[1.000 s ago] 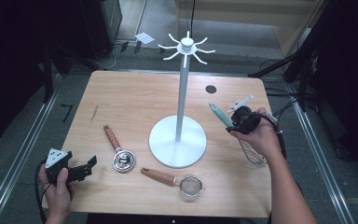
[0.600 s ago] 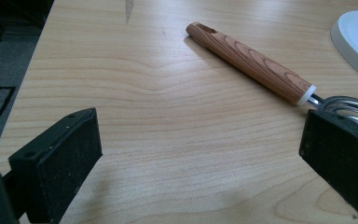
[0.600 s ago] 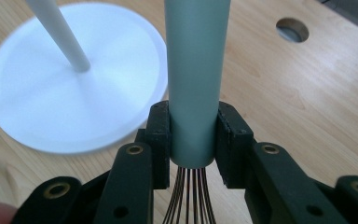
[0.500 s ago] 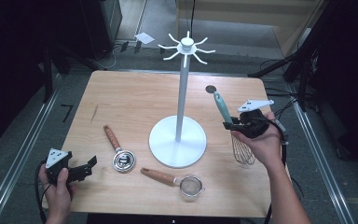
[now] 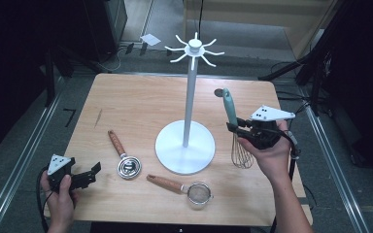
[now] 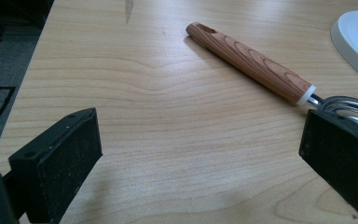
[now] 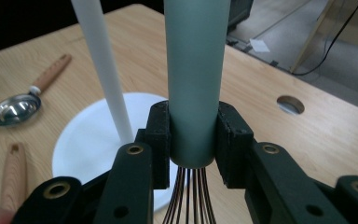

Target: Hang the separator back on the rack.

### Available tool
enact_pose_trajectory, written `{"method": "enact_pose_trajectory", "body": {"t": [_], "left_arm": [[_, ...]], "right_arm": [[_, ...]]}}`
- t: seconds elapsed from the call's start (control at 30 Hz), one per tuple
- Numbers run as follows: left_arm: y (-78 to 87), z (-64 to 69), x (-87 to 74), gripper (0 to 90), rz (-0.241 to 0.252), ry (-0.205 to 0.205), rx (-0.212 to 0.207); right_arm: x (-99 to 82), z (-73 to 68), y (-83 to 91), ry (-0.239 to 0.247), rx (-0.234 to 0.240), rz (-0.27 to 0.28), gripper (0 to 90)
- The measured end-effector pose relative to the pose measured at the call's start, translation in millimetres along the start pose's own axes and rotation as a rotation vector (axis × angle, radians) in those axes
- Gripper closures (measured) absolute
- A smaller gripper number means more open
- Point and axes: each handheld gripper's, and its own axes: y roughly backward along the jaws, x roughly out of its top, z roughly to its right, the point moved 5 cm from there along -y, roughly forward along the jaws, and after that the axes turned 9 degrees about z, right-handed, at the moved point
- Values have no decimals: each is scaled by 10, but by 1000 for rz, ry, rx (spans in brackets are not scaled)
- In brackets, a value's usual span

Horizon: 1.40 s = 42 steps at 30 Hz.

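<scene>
A whisk [image 5: 234,127] with a grey-green handle [image 7: 195,79] hangs upright above the table's right side, wire head down. My right gripper [image 5: 233,127] is shut on the handle's lower end; both pads [image 7: 160,140] press its sides. The white hook stand [image 5: 189,102] rises just left of it, its round base [image 5: 184,145] on the table. My left gripper [image 5: 94,171] rests at the front left corner, jaws wide open with bare wood between them. A wooden-handled scoop [image 6: 254,63] lies just ahead of it, its metal bowl [image 5: 128,166] beside the stand's base.
A small wooden-handled strainer [image 5: 184,188] lies near the front edge below the stand's base. A round hole [image 5: 218,92] sits in the tabletop at the back right. Dark floor and metal rails surround the table [image 5: 136,107].
My right hand has lifted the whisk off the table and swung it upright, handle up, a little toward the stand. The left gripper has stayed put.
</scene>
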Motion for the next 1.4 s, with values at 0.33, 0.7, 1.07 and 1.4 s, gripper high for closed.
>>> {"method": "enact_pose_trajectory", "body": {"t": [0.33, 0.7, 1.07, 1.4], "left_arm": [[1, 0, -1, 0, 0, 0, -4], [2, 1, -1, 0, -1, 0, -2], [3, 2, -1, 0, -1, -2, -2], [1, 0, -1, 0, 0, 0, -4]], "right_arm": [[250, -292, 102, 8, 11, 149, 714], [452, -427, 135, 14, 18, 223, 714], [629, -513, 188, 7, 32, 285, 714], [779, -590, 265, 23, 42, 334, 714]]}}
